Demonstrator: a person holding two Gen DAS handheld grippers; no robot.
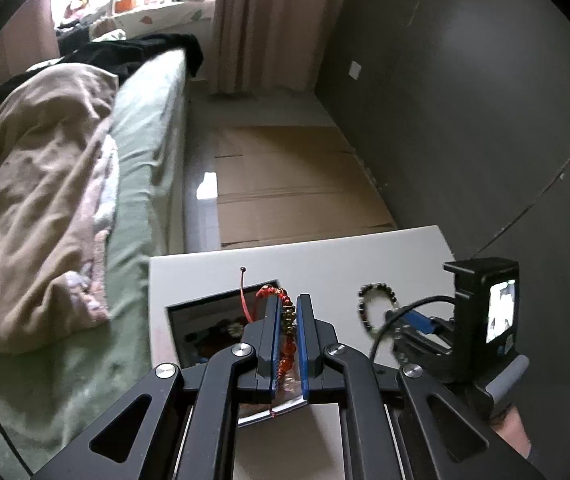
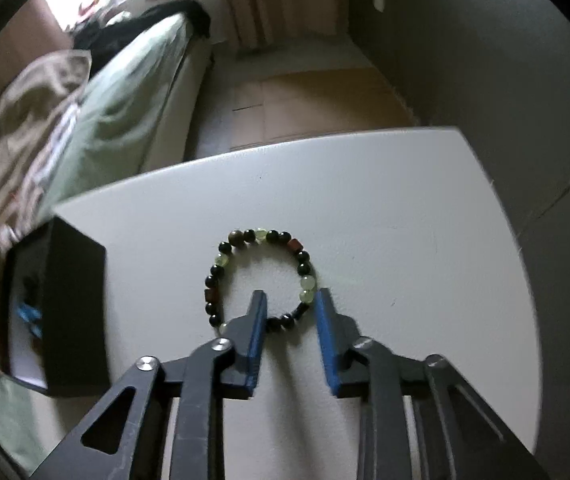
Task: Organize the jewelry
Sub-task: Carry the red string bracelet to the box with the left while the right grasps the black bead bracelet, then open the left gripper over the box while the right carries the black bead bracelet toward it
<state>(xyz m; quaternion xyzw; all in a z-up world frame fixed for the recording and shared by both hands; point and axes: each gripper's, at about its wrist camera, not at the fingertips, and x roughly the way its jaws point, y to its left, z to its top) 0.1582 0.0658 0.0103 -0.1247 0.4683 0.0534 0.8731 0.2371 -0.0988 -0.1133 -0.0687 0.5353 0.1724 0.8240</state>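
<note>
**Two bracelets, one in grip**

We find the left gripper (image 1: 289, 300) clenched on the red bracelet (image 1: 288, 332), held above the open black box (image 1: 205, 320). We note the right gripper (image 2: 291, 300) spread wide, its fingers straddling the near arc of the dark beaded bracelet (image 2: 261, 276) lying flat on the white table (image 2: 405, 220).

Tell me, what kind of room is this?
Most likely a bedroom: a bed with a rumpled blanket stands beside a small white table, with curtains hanging beyond.
</note>
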